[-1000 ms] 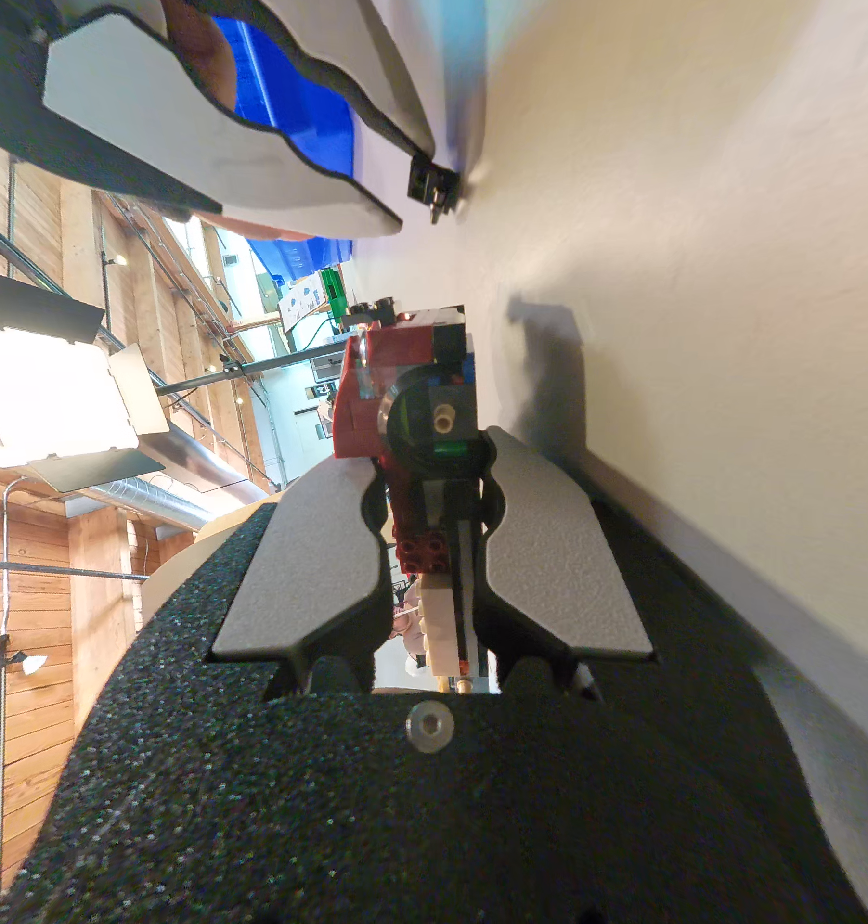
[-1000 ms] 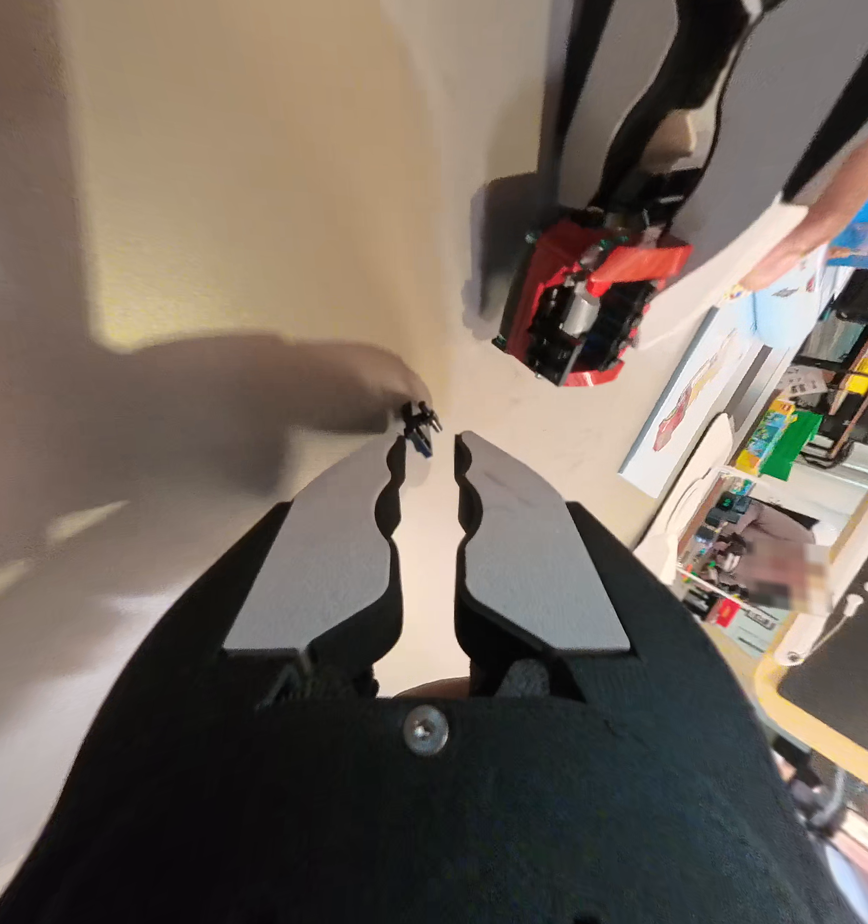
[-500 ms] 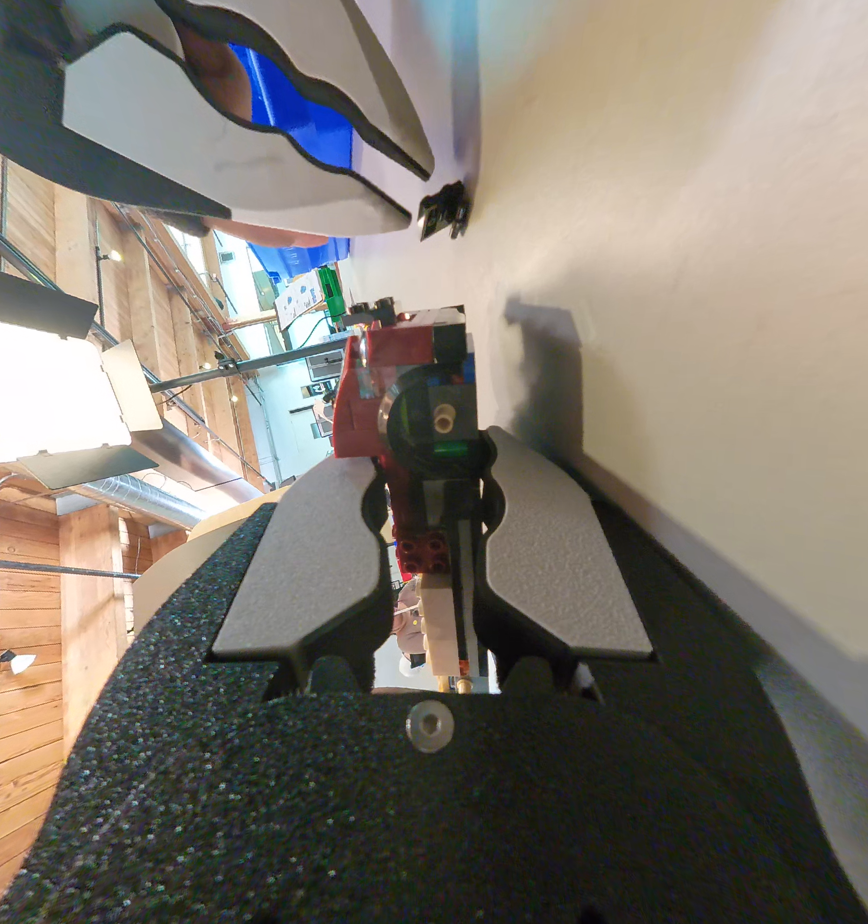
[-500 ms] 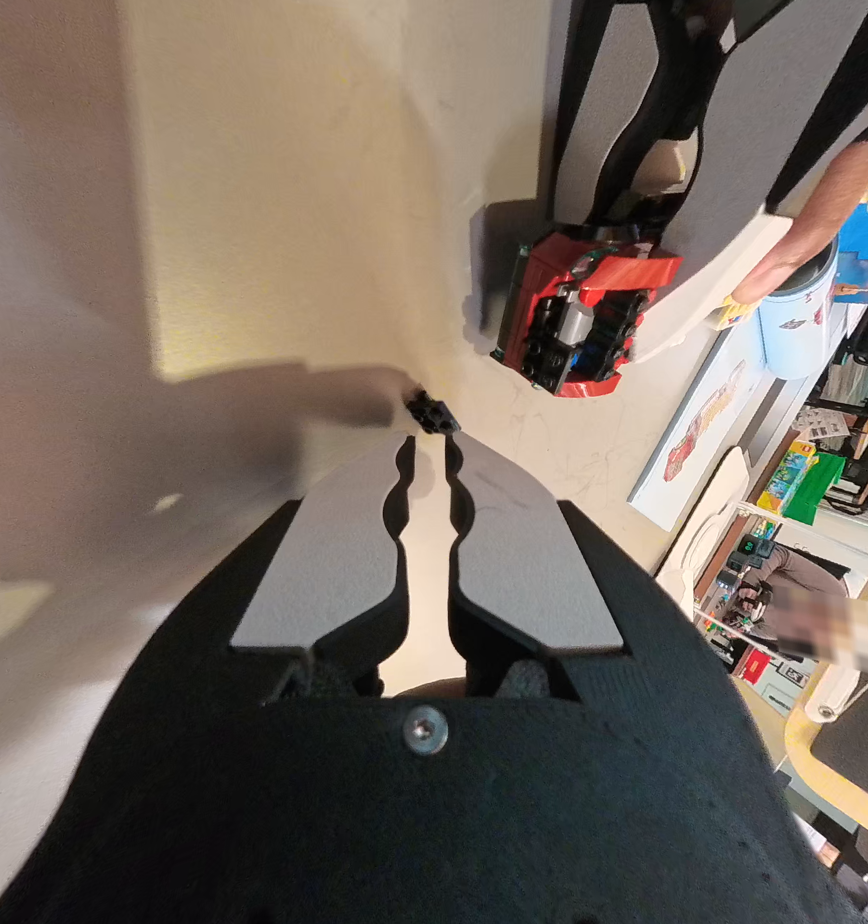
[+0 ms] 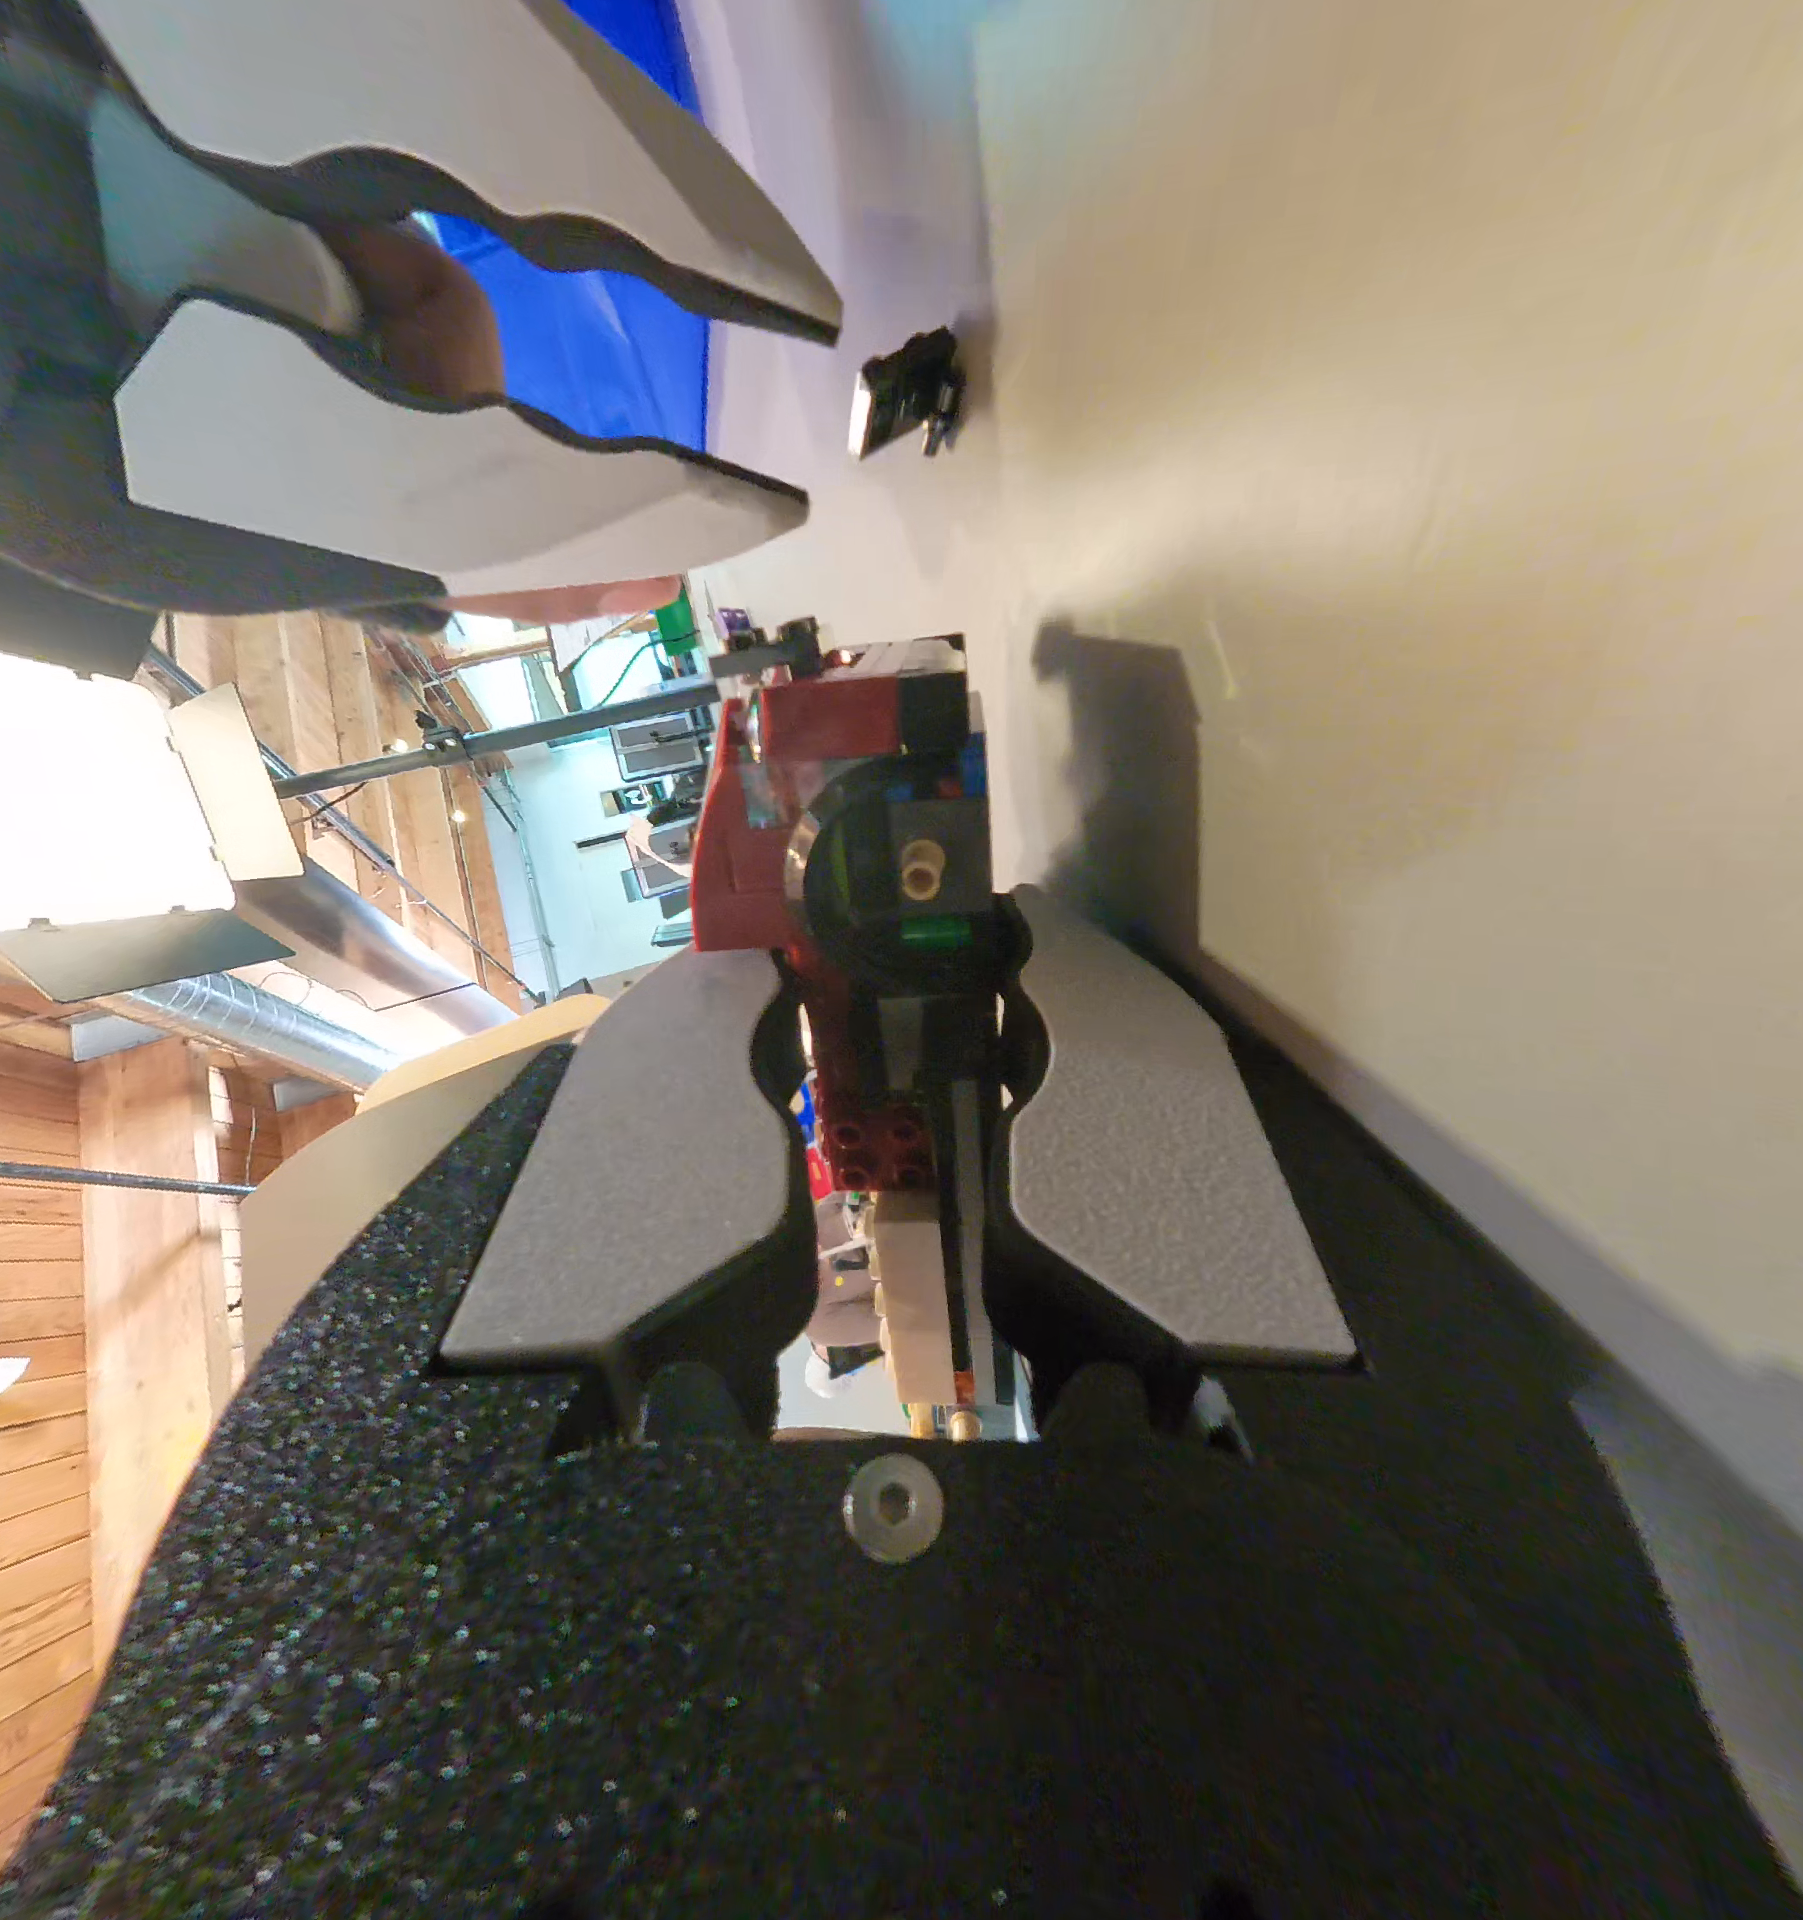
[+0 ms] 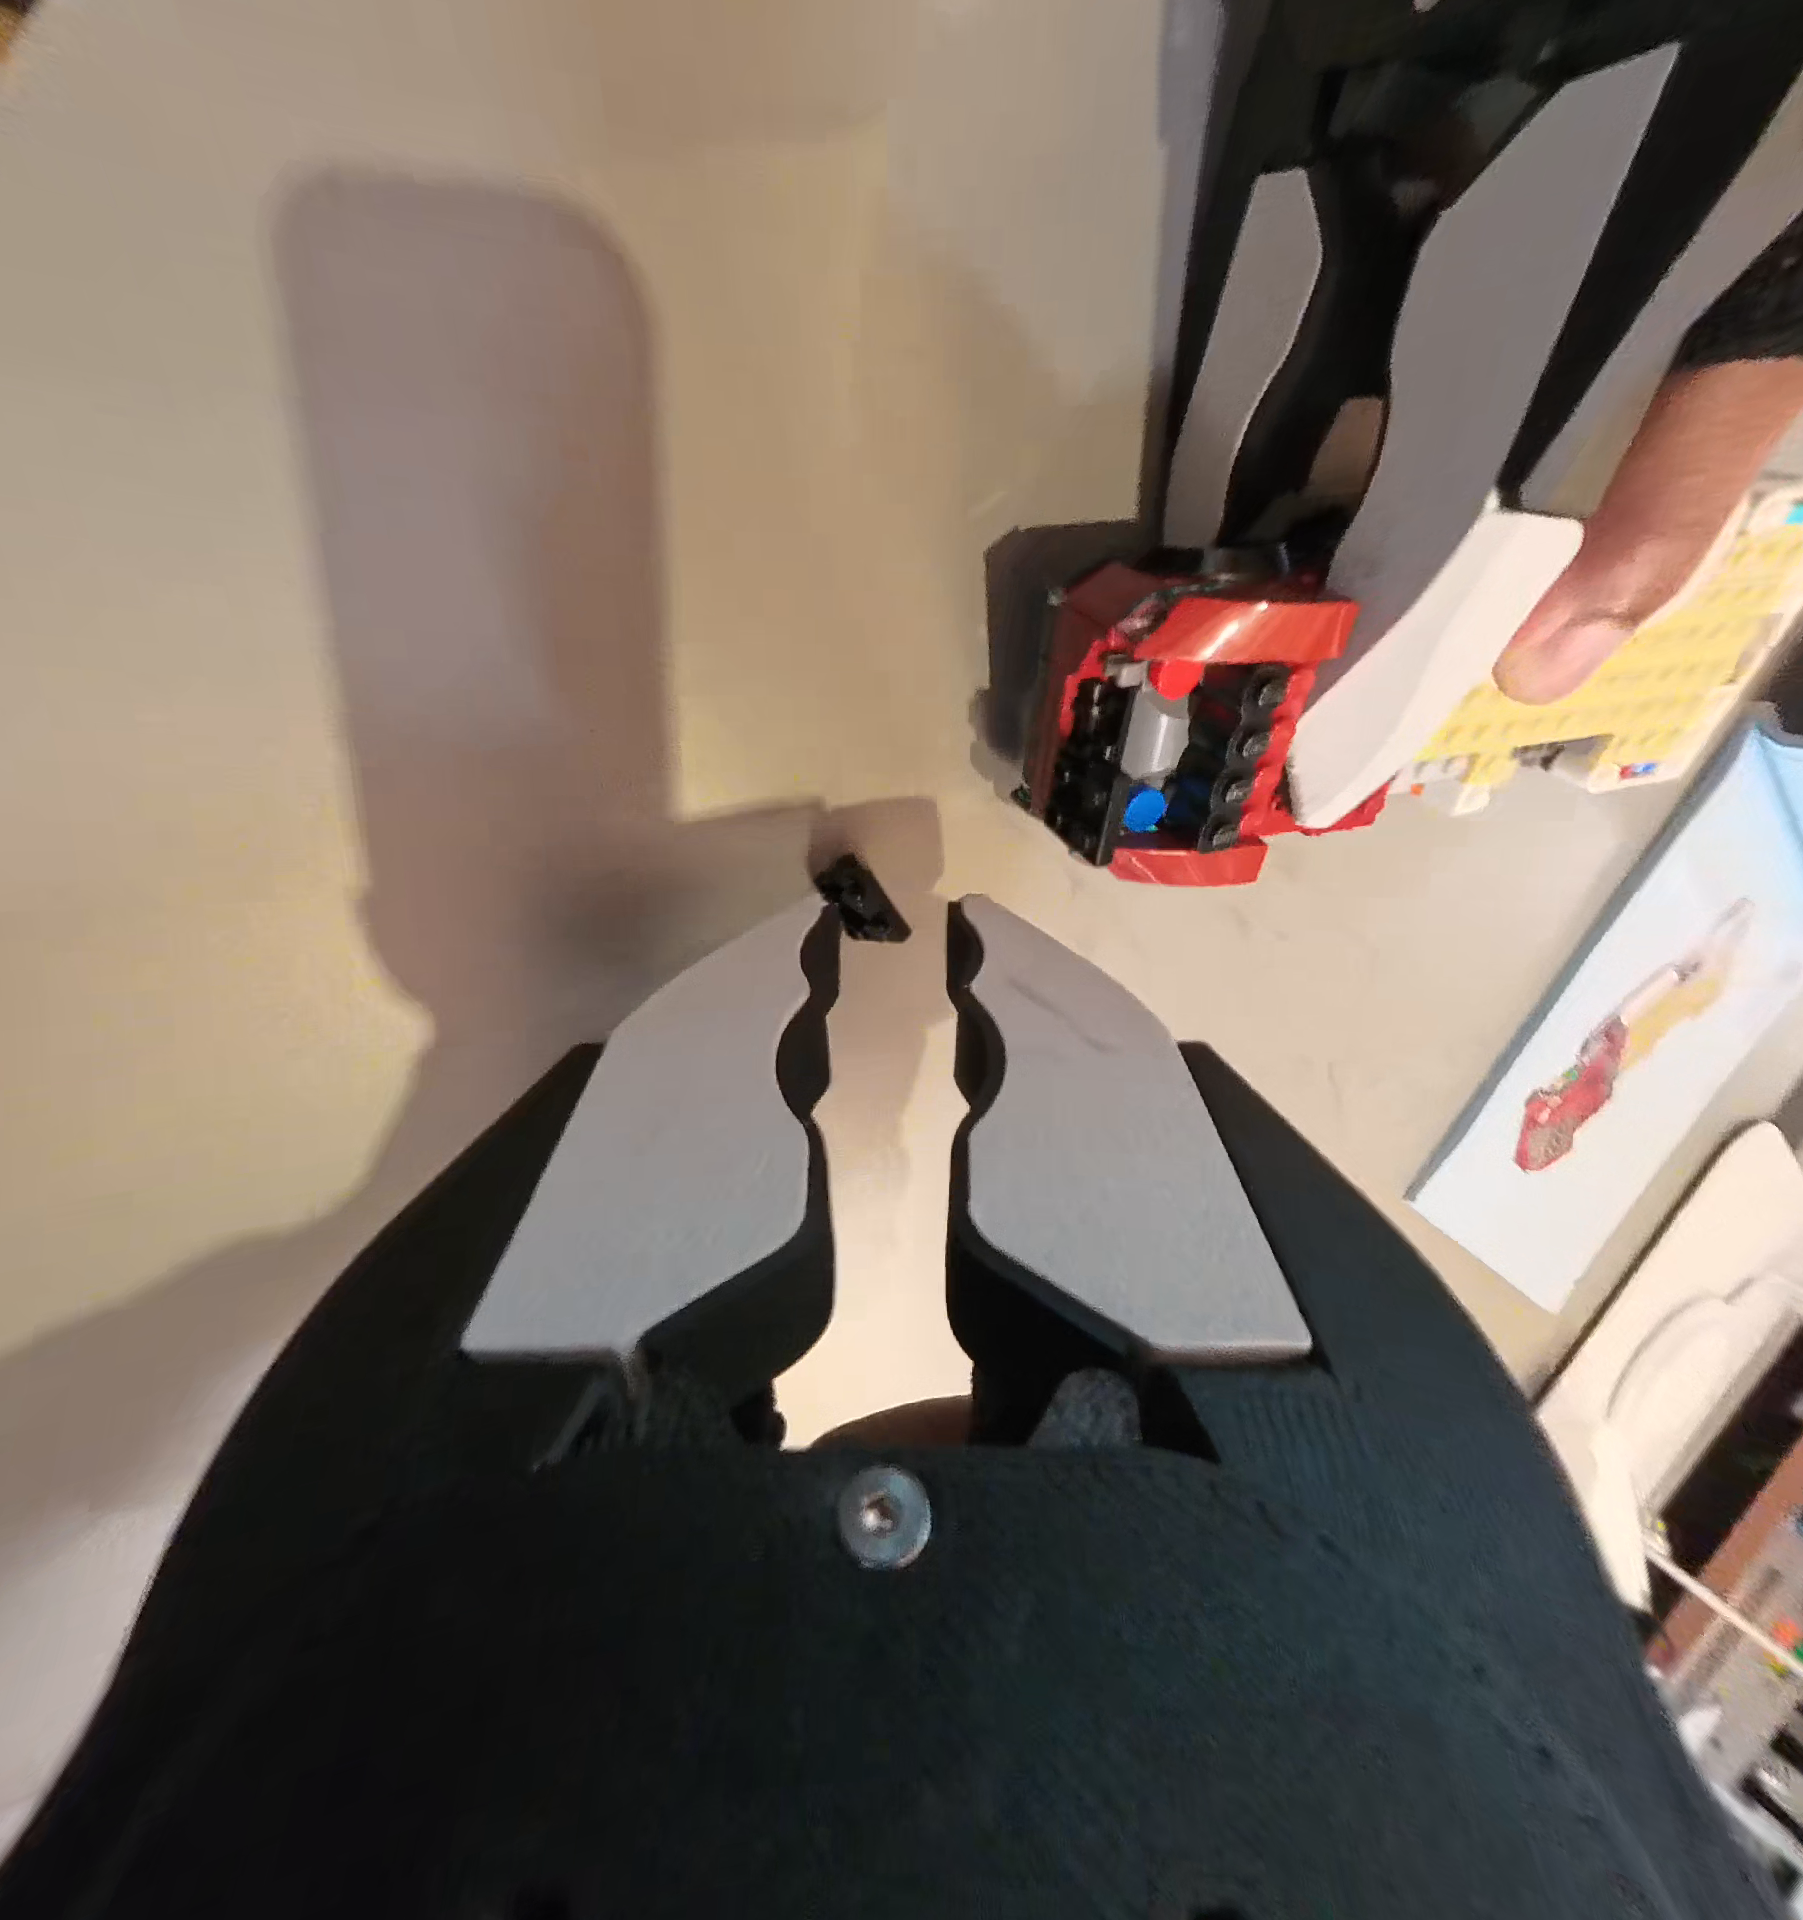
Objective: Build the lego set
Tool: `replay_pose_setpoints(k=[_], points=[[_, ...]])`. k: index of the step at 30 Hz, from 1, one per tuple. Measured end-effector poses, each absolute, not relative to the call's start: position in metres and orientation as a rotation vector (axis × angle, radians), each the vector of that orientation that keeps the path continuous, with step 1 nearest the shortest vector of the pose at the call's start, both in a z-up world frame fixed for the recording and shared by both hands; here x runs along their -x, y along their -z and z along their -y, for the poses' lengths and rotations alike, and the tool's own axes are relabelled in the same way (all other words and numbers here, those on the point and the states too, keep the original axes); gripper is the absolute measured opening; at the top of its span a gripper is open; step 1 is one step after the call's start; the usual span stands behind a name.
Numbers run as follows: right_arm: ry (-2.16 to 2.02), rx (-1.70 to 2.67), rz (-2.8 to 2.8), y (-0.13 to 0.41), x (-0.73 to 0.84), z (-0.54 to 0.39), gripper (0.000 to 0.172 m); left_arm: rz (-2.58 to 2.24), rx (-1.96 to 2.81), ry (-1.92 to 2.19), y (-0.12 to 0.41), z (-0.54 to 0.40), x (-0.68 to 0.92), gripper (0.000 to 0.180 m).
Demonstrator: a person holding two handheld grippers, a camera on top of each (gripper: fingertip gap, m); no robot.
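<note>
Cream tabletop (image 6: pixel 564 520) filled most of both wrist views, with a wood-panelled workshop wall (image 5: pixel 35 1299) and studio lights at the left edge of the left wrist view. At the centre of that view, the left gripper (image 5: pixel 902 966) was clamped on a red-and-black brick-built model (image 5: pixel 855 790), both pads pressed against its dark lower section; in the right wrist view the same model (image 6: pixel 1167 748) appeared at upper right, held just above the table. The right gripper (image 6: pixel 892 920), at the centre of its own view, stood with its fingers parted and nothing between them, its tips just beside a small black brick piece (image 6: pixel 861 909) lying on the table. That piece (image 5: pixel 902 390) also showed near the top of the left wrist view, just beyond the right gripper's fingertips (image 5: pixel 772 509). A printed sheet with a red model picture (image 6: pixel 1603 1060) lay at the right edge.
</note>
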State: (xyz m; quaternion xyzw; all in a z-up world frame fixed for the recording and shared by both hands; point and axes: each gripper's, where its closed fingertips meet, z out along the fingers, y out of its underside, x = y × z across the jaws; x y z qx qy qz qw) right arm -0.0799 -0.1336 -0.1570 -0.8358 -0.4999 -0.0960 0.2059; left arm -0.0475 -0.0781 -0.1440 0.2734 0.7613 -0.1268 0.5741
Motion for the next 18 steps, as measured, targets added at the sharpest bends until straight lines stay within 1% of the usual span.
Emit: replay_pose_setpoints(k=[8, 18], points=[[0.114, 2.369, 1.56, 0.1593, 0.082, 0.1359, 0.019, -1.79, -0.628, 0.3, 0.1427, 0.0757, 0.0466, 0.035], [0.027, 2.394, 1.662, 0.1648, 0.0808, 0.1356, 0.019, -1.791, -0.626, 0.303, 0.142, 0.0757, 0.0472, 0.034]])
